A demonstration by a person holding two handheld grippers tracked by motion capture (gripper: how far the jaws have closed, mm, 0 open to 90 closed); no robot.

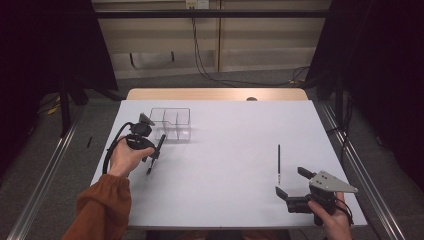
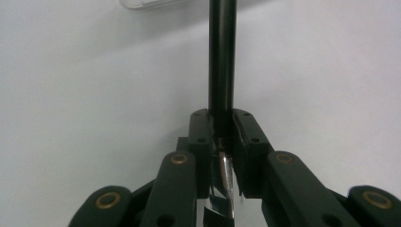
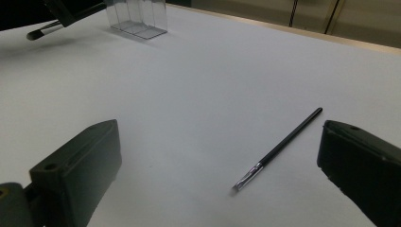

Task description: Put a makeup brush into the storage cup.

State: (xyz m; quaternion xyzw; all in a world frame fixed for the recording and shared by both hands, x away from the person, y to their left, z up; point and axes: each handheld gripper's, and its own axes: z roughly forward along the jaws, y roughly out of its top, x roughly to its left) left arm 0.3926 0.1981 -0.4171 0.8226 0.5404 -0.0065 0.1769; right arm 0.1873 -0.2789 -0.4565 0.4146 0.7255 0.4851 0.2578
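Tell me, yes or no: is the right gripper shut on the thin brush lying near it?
No: the right gripper stands with its jaws wide apart, and the thin brush lies untouched on the white table ahead of them.

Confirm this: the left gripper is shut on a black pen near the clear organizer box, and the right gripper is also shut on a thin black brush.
Not quite. The right gripper is open; the thin black brush lies on the table between its jaws, untouched, as the right gripper view shows. The left gripper is indeed shut on the black pen near the clear organizer box.

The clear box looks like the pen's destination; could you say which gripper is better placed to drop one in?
Left: the left gripper already clamps a pen beside the box.
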